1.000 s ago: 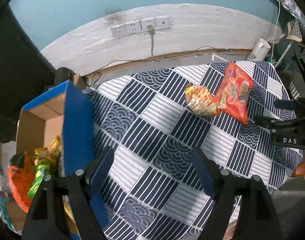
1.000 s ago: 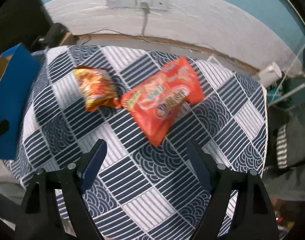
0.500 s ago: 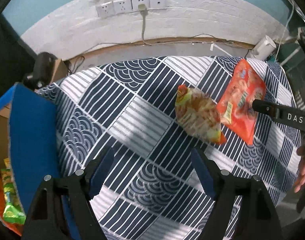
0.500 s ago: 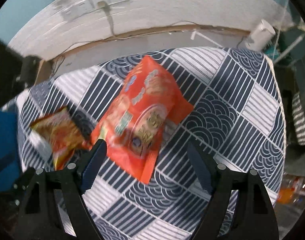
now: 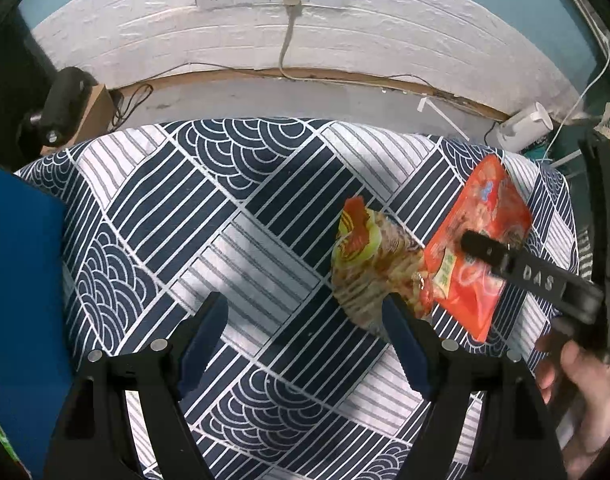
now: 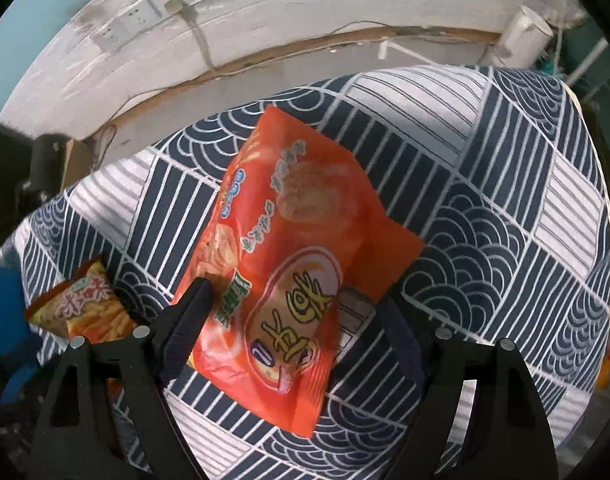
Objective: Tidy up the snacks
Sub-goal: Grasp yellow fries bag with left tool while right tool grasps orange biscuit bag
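patterned tablecloth (image 6: 505,216): right tool (image 6: 297,320) wide open astride orange snack bag (image 6: 289,240); left tool (image 5: 305,328) open, empty.

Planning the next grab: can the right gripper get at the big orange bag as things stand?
Probably yes. The right gripper has its jaws open astride the orange bag, which lies flat on the cloth with nothing over it. The smaller bag lies clear to one side.
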{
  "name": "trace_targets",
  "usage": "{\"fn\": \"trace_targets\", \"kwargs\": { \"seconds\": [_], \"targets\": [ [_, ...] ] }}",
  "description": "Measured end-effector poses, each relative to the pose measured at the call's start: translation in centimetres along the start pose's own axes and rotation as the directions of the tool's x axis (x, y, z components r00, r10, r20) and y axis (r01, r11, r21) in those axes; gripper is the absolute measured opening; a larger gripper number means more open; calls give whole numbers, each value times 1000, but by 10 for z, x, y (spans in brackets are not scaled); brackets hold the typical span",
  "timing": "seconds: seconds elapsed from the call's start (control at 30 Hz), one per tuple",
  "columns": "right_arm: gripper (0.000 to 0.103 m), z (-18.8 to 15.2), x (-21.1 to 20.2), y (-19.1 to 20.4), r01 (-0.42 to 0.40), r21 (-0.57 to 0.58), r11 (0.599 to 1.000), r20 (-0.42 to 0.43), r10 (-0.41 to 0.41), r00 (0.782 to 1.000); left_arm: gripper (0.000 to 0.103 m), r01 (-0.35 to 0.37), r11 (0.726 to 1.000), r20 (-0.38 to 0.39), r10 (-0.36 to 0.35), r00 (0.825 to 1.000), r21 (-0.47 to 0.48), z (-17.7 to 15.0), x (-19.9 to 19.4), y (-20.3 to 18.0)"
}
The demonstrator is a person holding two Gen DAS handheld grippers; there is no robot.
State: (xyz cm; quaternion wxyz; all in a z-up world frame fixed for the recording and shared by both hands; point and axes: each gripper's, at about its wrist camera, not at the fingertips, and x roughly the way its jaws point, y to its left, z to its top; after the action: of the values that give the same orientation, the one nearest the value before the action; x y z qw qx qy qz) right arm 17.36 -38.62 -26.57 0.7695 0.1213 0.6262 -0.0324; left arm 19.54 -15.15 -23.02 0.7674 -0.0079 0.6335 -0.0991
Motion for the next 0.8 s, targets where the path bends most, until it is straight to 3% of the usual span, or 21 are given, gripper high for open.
{"fn": "trace_targets", "kwargs": {
  "seconds": [0.1,0.3,0.63,0.8],
  "targets": [
    [82,-5,-3,6,40,-131,991,-11,-42,999,81,7,1000,5,-7,1000,-14,3,2,1],
    [81,-27,-11,15,151,-333,931,17,-154,988,81,75,992,-9,-77,997,-102,2,5,3],
    [81,-54,-23,-6,261,-435,862,28,-276,961,81,117,982,-18,-121,993,-151,2,7,-6],
    [81,-62,-31,-28,253,-388,886,-5,-277,961,81,142,974,-27,-149,988,-177,1,5,-9]
  ]
}}
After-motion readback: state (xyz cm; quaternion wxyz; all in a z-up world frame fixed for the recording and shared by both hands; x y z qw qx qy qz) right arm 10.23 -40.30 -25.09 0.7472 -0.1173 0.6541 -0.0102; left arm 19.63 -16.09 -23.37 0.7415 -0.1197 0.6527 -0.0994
